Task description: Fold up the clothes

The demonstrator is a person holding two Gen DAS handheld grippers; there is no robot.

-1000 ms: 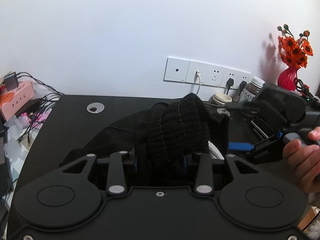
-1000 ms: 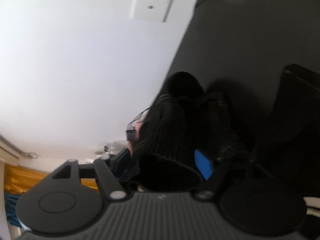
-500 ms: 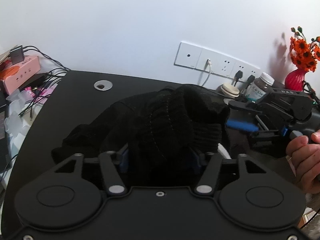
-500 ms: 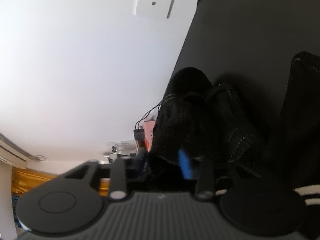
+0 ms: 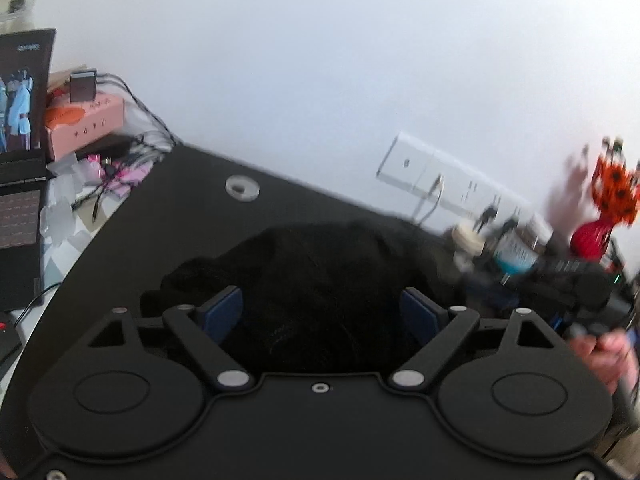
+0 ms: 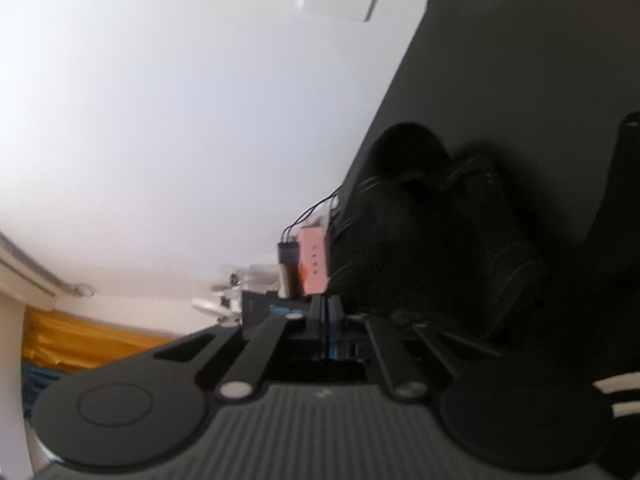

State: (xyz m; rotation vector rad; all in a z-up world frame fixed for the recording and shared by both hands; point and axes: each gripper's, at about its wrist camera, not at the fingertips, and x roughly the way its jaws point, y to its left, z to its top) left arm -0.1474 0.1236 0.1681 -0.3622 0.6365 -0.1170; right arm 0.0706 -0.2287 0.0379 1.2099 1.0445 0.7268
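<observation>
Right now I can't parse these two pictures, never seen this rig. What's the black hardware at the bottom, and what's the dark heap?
There is no robot arm. A person holds a two-finger gripper in each hand, and a fisheye camera on each looks along its fingers, so the black hardware is the gripper itself. In the left wrist view the left gripper has its jaws opening, its blue pads clear of the black knit garment heaped between them on the black table. A hand at the right edge holds the other gripper. The right wrist view is rolled sideways. The right gripper is shut beside the garment; whether it pinches cloth I cannot tell.
</observation>
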